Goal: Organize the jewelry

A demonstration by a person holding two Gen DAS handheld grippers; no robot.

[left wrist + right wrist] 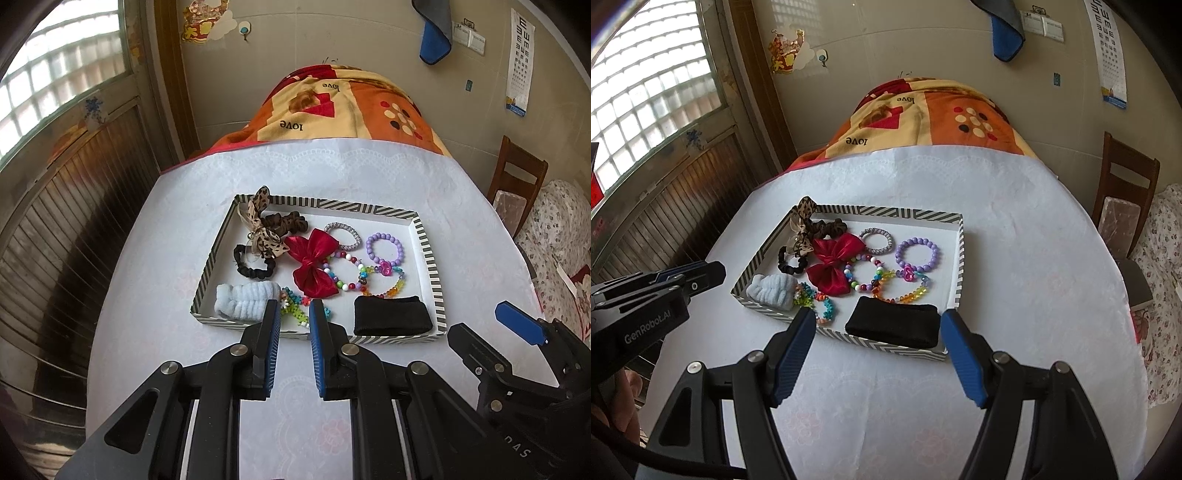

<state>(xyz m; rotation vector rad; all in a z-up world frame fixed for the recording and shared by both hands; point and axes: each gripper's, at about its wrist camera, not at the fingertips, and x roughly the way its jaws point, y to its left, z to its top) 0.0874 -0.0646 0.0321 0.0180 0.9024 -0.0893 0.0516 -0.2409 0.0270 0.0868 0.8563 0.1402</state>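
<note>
Glass-block window point(55, 74) left, beige wall point(369, 37), wooden chair point(517, 181) right.

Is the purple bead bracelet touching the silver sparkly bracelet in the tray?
Apart. The right wrist view shows bare white tray floor between the purple bead bracelet and the silver sparkly bracelet; the left wrist view shows the same gap.

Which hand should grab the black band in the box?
Probably the right. The right gripper is open, its fingers framing the black band in the box. The left gripper has a narrower gap and faces the green beads.
</note>
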